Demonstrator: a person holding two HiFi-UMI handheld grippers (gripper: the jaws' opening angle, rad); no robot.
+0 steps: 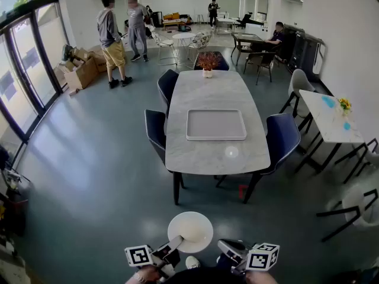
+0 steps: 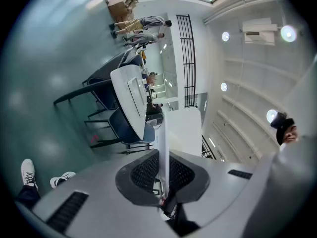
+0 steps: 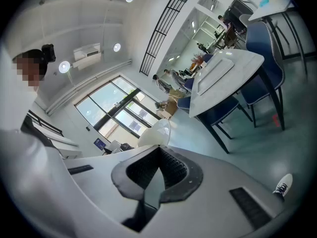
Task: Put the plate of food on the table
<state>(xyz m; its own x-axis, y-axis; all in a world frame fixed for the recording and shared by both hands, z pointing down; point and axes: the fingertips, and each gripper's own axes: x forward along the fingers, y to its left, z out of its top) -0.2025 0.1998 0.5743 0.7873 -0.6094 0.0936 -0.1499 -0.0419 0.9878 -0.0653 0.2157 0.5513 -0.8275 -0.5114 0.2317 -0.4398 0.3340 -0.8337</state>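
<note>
A round white plate (image 1: 190,231) hangs low in front of me, and I see nothing lying on it. My left gripper (image 1: 176,241) is shut on its near left rim; in the left gripper view the plate (image 2: 162,138) runs edge-on between the pads of that gripper (image 2: 163,175). My right gripper (image 1: 230,248) is shut on nothing, just right of the plate. From the right gripper (image 3: 158,150) the plate (image 3: 156,133) shows just past the jaws. The grey marble table (image 1: 207,152) stands ahead across open floor, with a flat grey tray (image 1: 216,125) at its middle.
Dark blue chairs (image 1: 282,138) stand on both sides of the table, and a vase of red flowers (image 1: 207,63) is at its far end. A second white table (image 1: 325,114) is at the right. Two people (image 1: 112,40) stand far left by cardboard boxes (image 1: 80,70).
</note>
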